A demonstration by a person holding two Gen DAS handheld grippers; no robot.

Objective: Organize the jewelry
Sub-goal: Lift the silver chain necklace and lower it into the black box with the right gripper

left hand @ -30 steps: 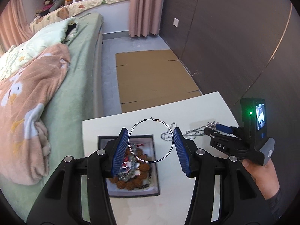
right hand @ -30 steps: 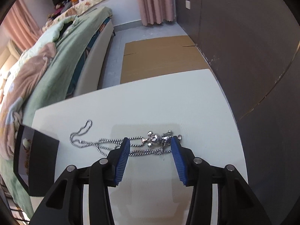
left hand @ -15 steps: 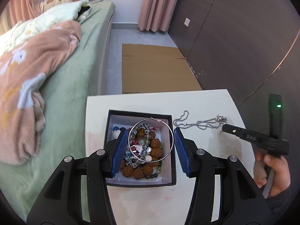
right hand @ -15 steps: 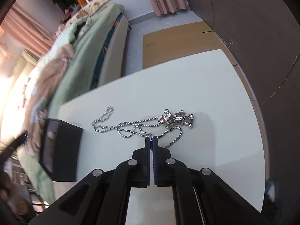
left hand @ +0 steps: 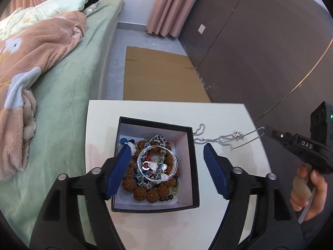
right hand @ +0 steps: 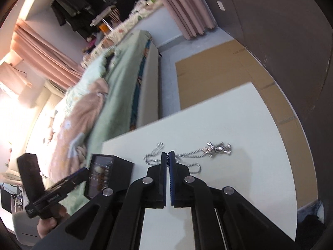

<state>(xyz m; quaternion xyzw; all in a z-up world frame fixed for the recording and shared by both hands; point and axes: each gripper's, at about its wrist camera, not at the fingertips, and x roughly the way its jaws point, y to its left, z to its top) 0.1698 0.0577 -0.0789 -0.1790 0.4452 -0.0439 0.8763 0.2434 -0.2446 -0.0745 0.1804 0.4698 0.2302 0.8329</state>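
A black jewelry box [left hand: 192, 145] with a white inside sits on the white table [left hand: 229, 116]. It holds brown bead bracelets, glass beads and a silver hoop earring [left hand: 157, 164] lying on top. My left gripper [left hand: 167, 166] is open above the box, empty. My right gripper [right hand: 168, 162] is shut on a silver chain necklace [right hand: 193, 152] with a small bear pendant [right hand: 218, 149], lifting part of it off the table. The necklace [left hand: 220, 139] and right gripper [left hand: 268, 130] also show in the left wrist view, right of the box. The box [right hand: 110, 175] shows at left in the right wrist view.
A bed with a green sheet [left hand: 68, 87] and a pink blanket [left hand: 31, 48] runs along the table's left side. Flat cardboard [left hand: 160, 77] lies on the floor beyond the table. A dark wall [left hand: 260, 41] stands to the right.
My left gripper opened wider and the hoop earring dropped into the box. My right gripper, shut on the chain, has lifted and swung toward the box.
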